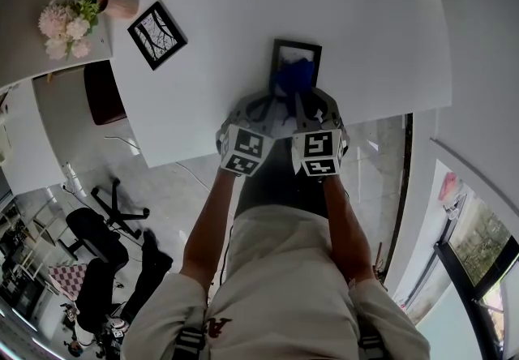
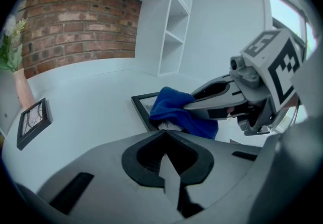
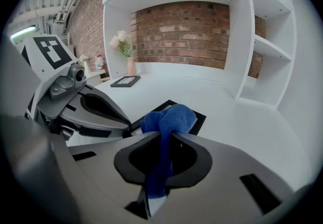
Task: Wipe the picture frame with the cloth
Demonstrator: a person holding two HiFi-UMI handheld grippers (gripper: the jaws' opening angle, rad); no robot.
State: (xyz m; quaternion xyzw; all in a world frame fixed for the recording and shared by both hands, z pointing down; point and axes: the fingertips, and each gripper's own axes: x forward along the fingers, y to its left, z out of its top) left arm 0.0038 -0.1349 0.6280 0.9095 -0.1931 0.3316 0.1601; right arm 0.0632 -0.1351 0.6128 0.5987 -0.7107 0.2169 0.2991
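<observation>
A black picture frame (image 1: 296, 49) (image 2: 143, 105) (image 3: 200, 120) lies flat on the white table (image 1: 227, 10), just beyond both grippers. A blue cloth (image 1: 293, 73) (image 2: 174, 107) (image 3: 171, 117) is bunched on top of it. My right gripper (image 1: 302, 96) (image 3: 164, 134) (image 2: 190, 105) is shut on the cloth, which runs down between its jaws. My left gripper (image 1: 274, 96) (image 2: 164, 132) (image 3: 126, 123) is shut right beside it, tips at the frame's near edge. The frame's near edge is hidden behind the jaws, so a pinch on it cannot be made out.
A second black frame (image 1: 158, 34) (image 2: 33, 119) (image 3: 125, 81) lies further left on the table. A vase of pale flowers (image 1: 69, 24) (image 2: 22, 92) (image 3: 130, 64) stands past it. White shelves (image 3: 252, 41) (image 2: 174, 31) and a brick wall back the table. The table's front edge (image 1: 203, 153) is under my forearms.
</observation>
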